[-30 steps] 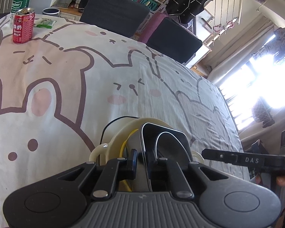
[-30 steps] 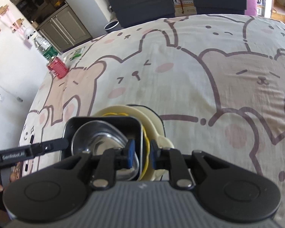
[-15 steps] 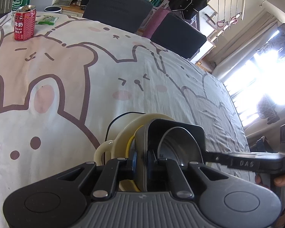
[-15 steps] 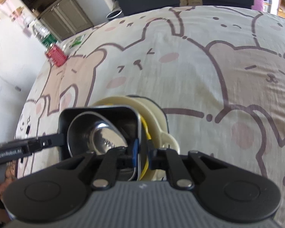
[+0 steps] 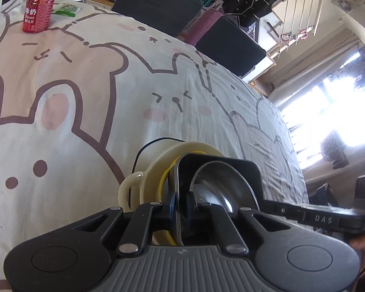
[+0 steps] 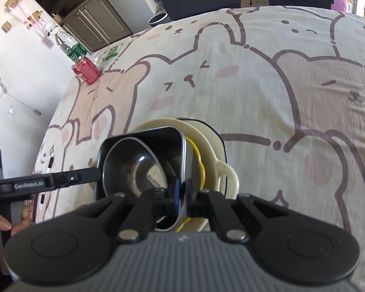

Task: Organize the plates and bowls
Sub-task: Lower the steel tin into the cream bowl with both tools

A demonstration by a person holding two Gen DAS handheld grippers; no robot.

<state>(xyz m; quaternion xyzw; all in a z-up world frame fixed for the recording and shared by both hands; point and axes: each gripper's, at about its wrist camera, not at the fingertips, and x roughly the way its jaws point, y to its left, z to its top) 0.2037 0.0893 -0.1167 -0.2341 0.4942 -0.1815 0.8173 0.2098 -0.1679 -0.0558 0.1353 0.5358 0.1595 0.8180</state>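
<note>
A stack of dishes sits on the bear-print cloth. A cream bowl [image 5: 155,170] with loop handles is at the bottom, with a yellow rim [image 6: 199,155] showing inside it. On top rests a black square dish [image 5: 231,168] holding a steel bowl [image 5: 219,187]. My left gripper [image 5: 180,202] is shut on the near rim of the black dish. The right gripper [image 6: 182,192] is shut on the opposite rim of that black square dish [image 6: 143,133], beside the steel bowl [image 6: 133,168]. Each view shows the other gripper's fingers [image 6: 80,176] reaching the dish from the side.
A red milk can [image 5: 37,13] stands at the far end of the table beside a green packet [image 5: 67,9] and a green-labelled bottle [image 6: 71,48]. Dark chairs [image 5: 158,4] line the far edge. A hand [image 6: 2,223] shows at the left edge.
The right jaws have closed onto the black dish's rim, and the left jaws have tightened a little on theirs. Both views have drawn slightly nearer the stack.
</note>
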